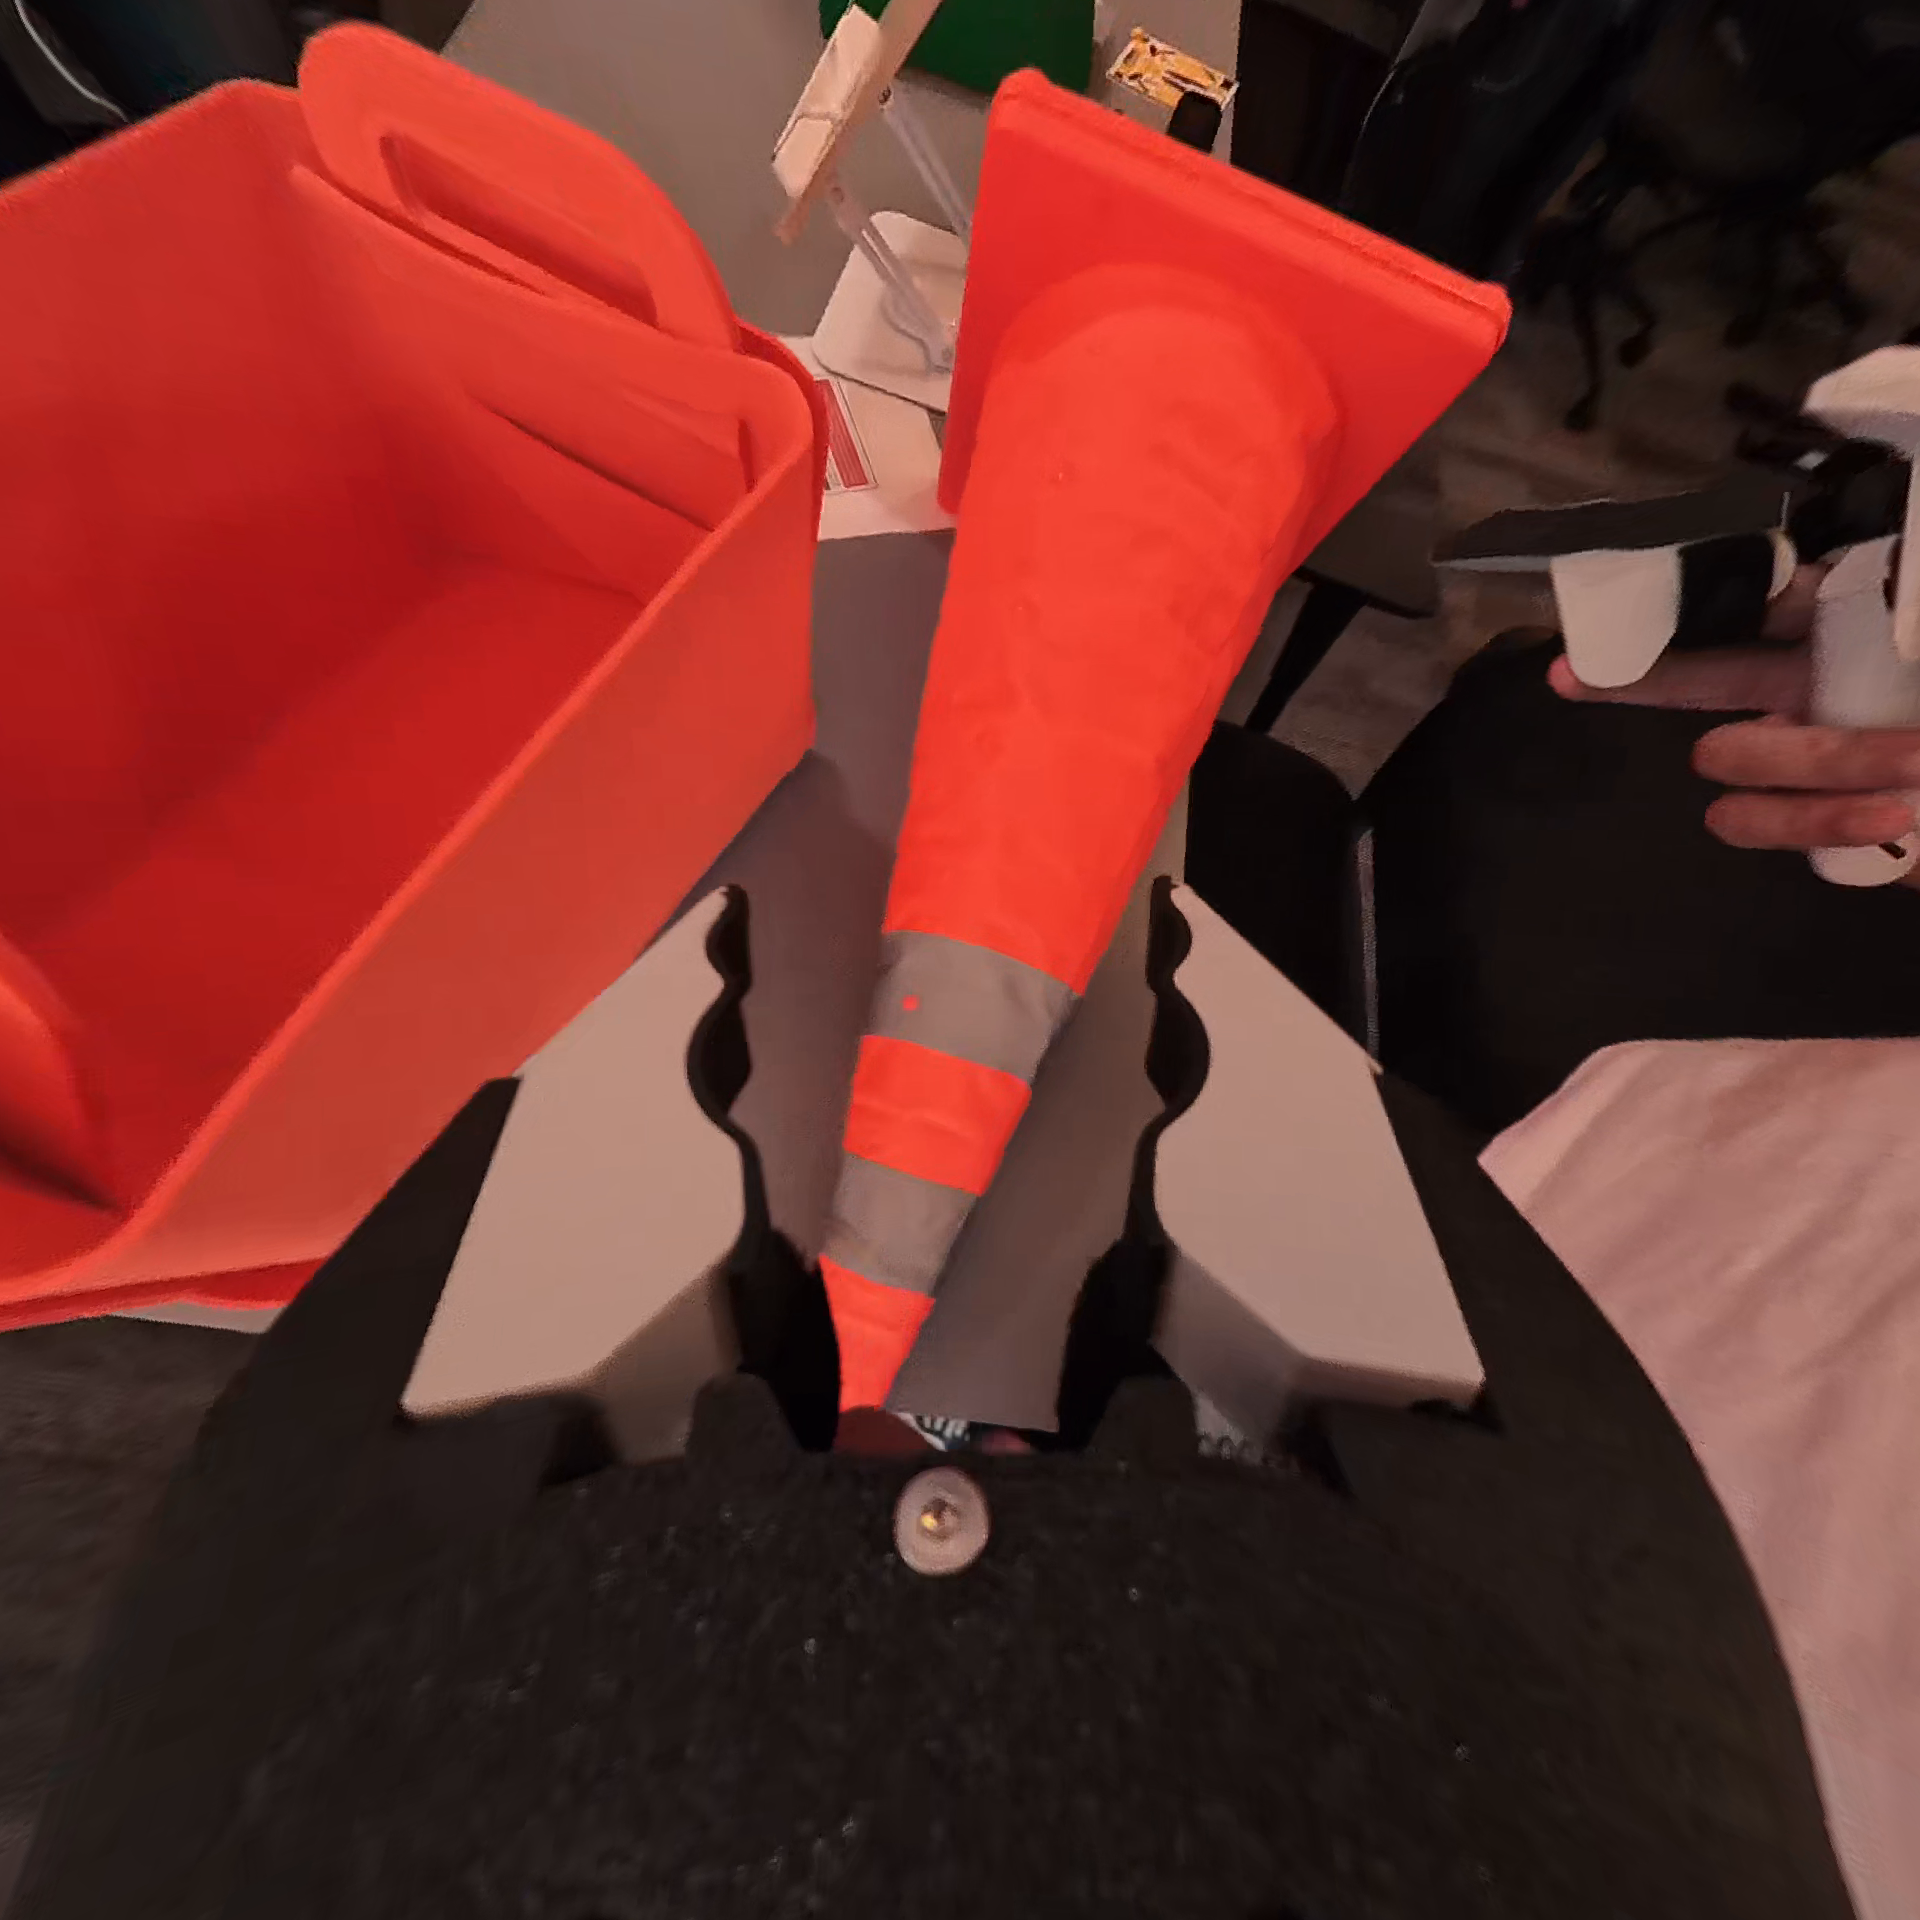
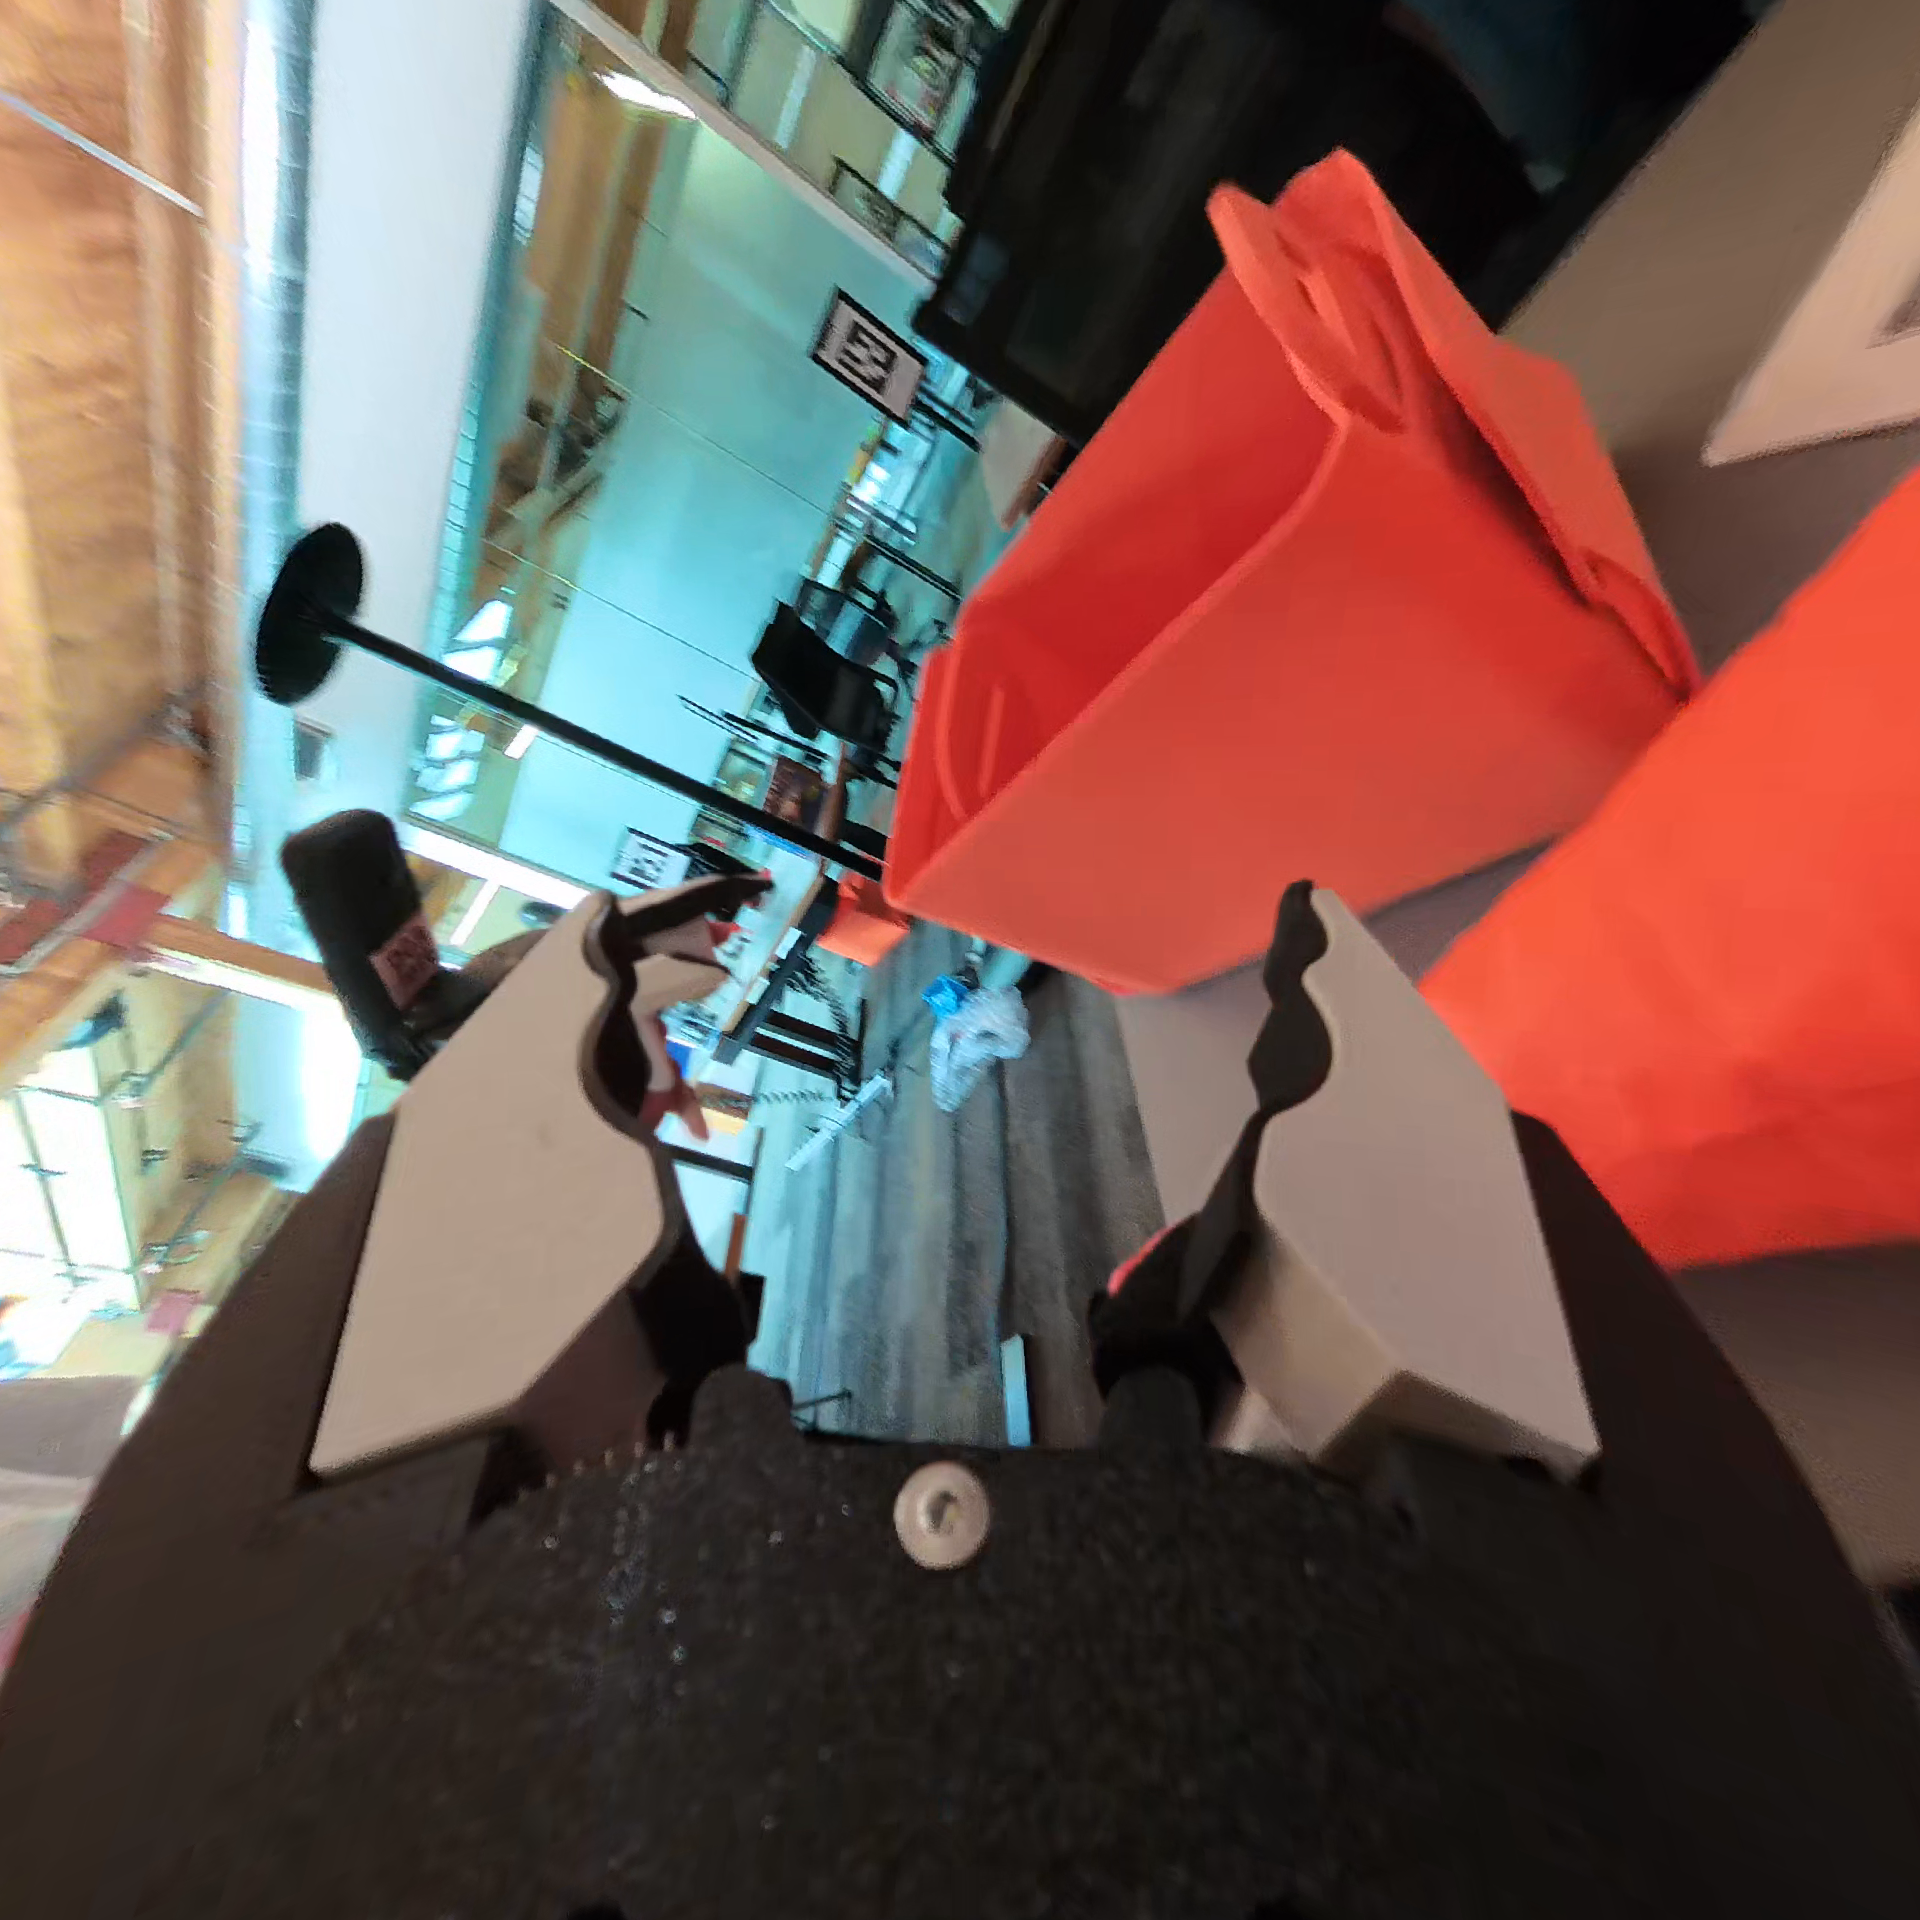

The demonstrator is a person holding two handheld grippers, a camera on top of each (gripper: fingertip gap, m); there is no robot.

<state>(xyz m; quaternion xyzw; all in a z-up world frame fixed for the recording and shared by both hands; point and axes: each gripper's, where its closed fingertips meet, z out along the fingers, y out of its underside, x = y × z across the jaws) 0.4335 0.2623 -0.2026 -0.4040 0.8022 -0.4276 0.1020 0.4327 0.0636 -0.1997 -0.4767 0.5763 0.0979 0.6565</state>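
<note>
An orange traffic cone (image 1: 1101,582) with two grey bands lies on its side on the grey table (image 1: 862,644). Its square base points away from me. Its narrow tip runs between the fingers of my left gripper (image 1: 948,899), which is open around it; the left pad (image 1: 790,1299) is close against the tip. An orange felt bin (image 1: 364,623) with handles stands empty just to the left. My right gripper (image 1: 1475,545) is held by a hand to the right of the cone. In the tilted right wrist view it (image 2: 951,904) is open and empty, beside the cone (image 2: 1714,987) and bin (image 2: 1299,675).
White boxes and papers (image 1: 883,343) lie on the table behind the cone. A black chair (image 1: 1278,852) stands at the table's right edge. Light fabric (image 1: 1714,1351) fills the lower right. The right wrist view shows a black floor lamp (image 2: 312,613) and office furniture beyond.
</note>
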